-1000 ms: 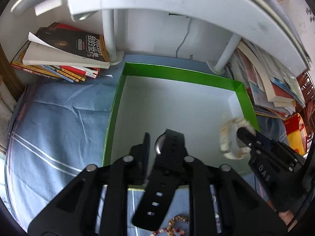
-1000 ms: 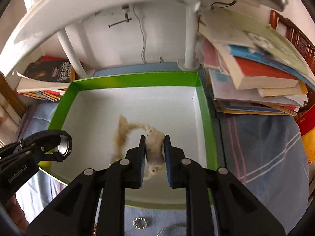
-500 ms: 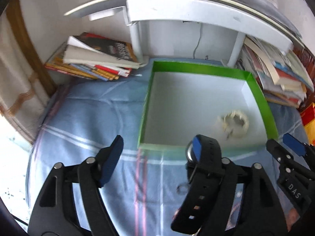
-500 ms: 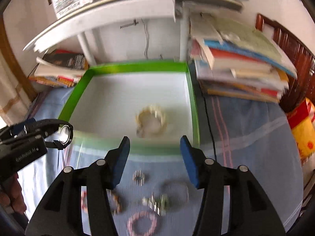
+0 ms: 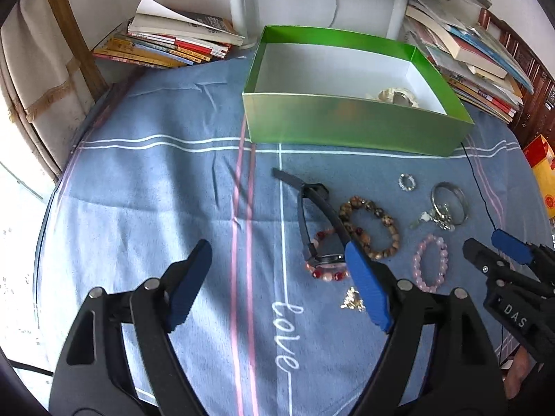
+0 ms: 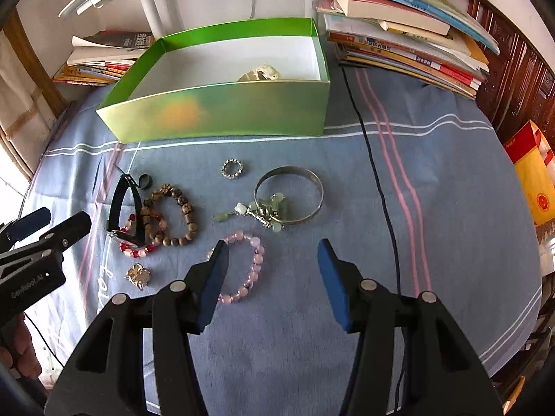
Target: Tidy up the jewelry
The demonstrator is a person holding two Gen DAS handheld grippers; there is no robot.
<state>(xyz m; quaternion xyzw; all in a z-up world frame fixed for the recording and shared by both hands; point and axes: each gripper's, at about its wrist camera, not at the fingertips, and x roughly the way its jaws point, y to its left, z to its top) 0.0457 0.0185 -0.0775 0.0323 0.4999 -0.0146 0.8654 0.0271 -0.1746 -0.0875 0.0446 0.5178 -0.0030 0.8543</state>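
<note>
Both grippers are drawn back from the green box [image 5: 353, 128] toward 6 o'clock and are now held over the blue cloth [image 5: 156, 190]. The left gripper [image 5: 277, 284] has just been opened; the black watch [image 5: 312, 222] is released and lies across the beaded bracelets. The right gripper [image 6: 272, 282] is also parted, and the pale bracelet [image 6: 260, 72] is left inside the box.

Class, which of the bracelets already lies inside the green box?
The cream-white beaded bracelet; the brown wooden, pink and red-and-white bead bracelets lie on the cloth.
</note>
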